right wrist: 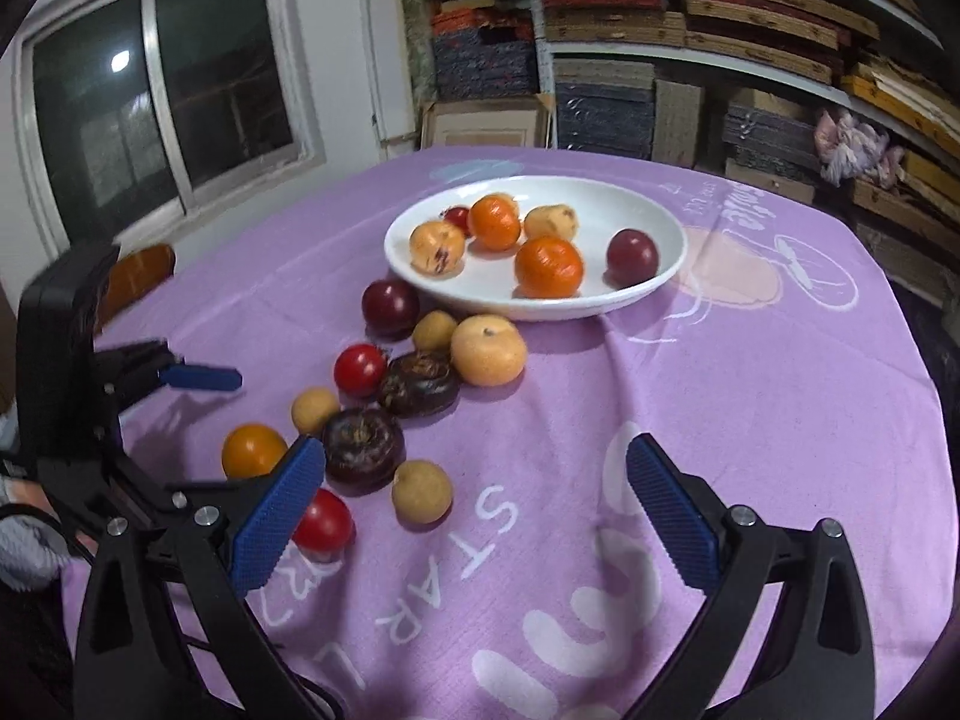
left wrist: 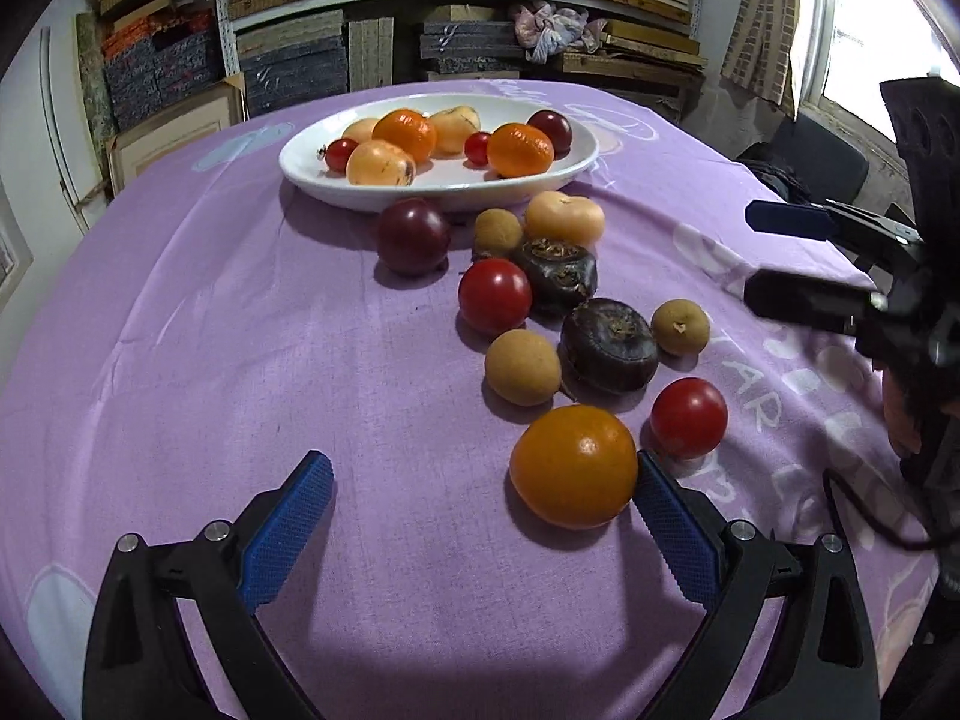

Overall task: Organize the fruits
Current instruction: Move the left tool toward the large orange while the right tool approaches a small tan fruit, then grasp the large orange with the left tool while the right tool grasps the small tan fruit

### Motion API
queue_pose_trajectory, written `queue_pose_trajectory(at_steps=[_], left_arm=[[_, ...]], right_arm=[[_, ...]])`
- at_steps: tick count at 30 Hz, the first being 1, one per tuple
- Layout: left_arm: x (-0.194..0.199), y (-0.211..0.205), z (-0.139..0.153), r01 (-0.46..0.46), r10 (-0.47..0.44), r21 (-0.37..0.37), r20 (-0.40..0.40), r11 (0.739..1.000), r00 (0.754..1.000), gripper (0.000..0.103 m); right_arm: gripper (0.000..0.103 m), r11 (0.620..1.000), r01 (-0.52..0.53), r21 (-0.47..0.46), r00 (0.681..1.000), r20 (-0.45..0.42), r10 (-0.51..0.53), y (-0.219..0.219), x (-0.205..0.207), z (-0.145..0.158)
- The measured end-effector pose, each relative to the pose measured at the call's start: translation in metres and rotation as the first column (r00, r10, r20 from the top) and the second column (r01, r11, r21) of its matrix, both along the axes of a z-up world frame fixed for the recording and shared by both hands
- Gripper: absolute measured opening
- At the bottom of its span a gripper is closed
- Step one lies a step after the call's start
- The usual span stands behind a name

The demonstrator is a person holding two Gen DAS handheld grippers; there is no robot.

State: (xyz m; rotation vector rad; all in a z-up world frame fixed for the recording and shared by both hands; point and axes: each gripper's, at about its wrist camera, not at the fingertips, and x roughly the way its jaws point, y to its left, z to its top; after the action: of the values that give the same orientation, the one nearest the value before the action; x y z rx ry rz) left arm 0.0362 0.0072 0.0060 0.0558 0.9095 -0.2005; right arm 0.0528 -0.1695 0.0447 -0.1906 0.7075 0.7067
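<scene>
A white plate (left wrist: pixel 312 171) at the far side of the purple cloth holds several fruits; it also shows in the right wrist view (right wrist: pixel 666 222). Loose fruits lie in front of it. My left gripper (left wrist: pixel 483 489) is open; an orange fruit (left wrist: pixel 573 467) lies just inside its right finger, touching or nearly touching the pad. A red tomato (left wrist: pixel 689 417) lies beside it. My right gripper (right wrist: pixel 474 468) is open and empty above the cloth, its left finger near a red tomato (right wrist: pixel 324 519) and a dark water chestnut (right wrist: pixel 363 447). A tan longan (right wrist: pixel 422 491) lies between its fingers' line.
Shelves stacked with boards and mats stand behind the table (left wrist: pixel 456 12). A window (right wrist: pixel 162 96) is on the left in the right wrist view. The cloth carries white printed letters (right wrist: pixel 456 570). The right gripper shows at the right edge of the left wrist view (left wrist: pixel 810 258).
</scene>
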Motion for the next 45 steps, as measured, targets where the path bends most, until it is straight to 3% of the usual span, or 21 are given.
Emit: queue_pose_trajectory(at_steps=[1, 2, 4, 9, 11, 17, 19, 25, 30, 31, 33, 36, 45], left_arm=[[0.001, 0.003, -0.002, -0.011, 0.011, -0.013, -0.011, 1.000, 1.000, 0.100], [0.000, 0.005, -0.001, -0.012, 0.011, -0.023, -0.006, 1.000, 1.000, 0.100], [0.000, 0.005, -0.001, -0.011, 0.011, -0.021, -0.008, 1.000, 1.000, 0.100], [-0.001, -0.005, -0.003, -0.011, 0.012, 0.049, -0.014, 0.999, 1.000, 0.100], [-0.002, -0.006, -0.004, -0.005, 0.006, 0.056, -0.015, 0.998, 1.000, 0.100], [-0.002, -0.005, -0.004, -0.004, 0.005, 0.055, -0.015, 0.998, 1.000, 0.100], [-0.002, -0.005, -0.004, -0.005, 0.006, 0.055, -0.015, 0.998, 1.000, 0.100], [-0.003, -0.003, -0.002, 0.003, -0.002, 0.026, -0.007, 1.000, 1.000, 0.100], [-0.012, 0.000, 0.009, 0.017, -0.015, -0.030, 0.063, 0.999, 0.998, 0.099], [-0.012, -0.001, 0.010, 0.025, -0.023, -0.029, 0.063, 0.999, 0.998, 0.096], [-0.011, -0.004, 0.009, 0.041, -0.039, -0.032, 0.056, 0.999, 0.998, 0.081], [-0.010, -0.003, 0.008, 0.052, -0.050, -0.053, 0.042, 0.997, 0.998, 0.071], [-0.013, -0.009, 0.005, 0.078, -0.077, -0.050, 0.032, 0.996, 0.997, 0.069]], right_arm=[[0.093, 0.999, -0.014, -0.040, 1.000, 0.004, 0.014, 0.007, -0.003, -0.004], [0.078, 0.997, -0.032, -0.066, 0.999, -0.003, 0.032, 0.014, -0.004, -0.009], [0.061, 0.993, -0.052, -0.103, 0.998, -0.029, 0.050, 0.023, -0.004, -0.018], [0.058, 0.991, -0.068, -0.120, 0.998, -0.024, 0.065, 0.029, -0.007, -0.021], [0.044, 0.988, -0.079, -0.133, 0.997, -0.035, 0.075, 0.031, -0.006, -0.023], [0.036, 0.984, -0.088, -0.157, 0.994, -0.070, 0.078, 0.037, -0.001, -0.028], [0.026, 0.983, -0.094, -0.160, 0.993, -0.088, 0.081, 0.039, 0.002, -0.030], [0.026, 0.981, -0.106, -0.162, 0.992, -0.084, 0.094, 0.041, 0.000, -0.031], [0.026, 0.986, -0.104, -0.130, 0.990, -0.110, 0.090, 0.037, 0.005, -0.030], [0.026, 0.986, -0.104, -0.131, 0.990, -0.110, 0.090, 0.037, 0.005, -0.030], [0.026, 0.986, -0.104, -0.130, 0.990, -0.110, 0.090, 0.037, 0.006, -0.030], [0.026, 0.987, -0.105, -0.124, 0.989, -0.114, 0.091, 0.036, 0.006, -0.030], [0.026, 0.988, -0.106, -0.112, 0.988, -0.122, 0.092, 0.034, 0.005, -0.031]])
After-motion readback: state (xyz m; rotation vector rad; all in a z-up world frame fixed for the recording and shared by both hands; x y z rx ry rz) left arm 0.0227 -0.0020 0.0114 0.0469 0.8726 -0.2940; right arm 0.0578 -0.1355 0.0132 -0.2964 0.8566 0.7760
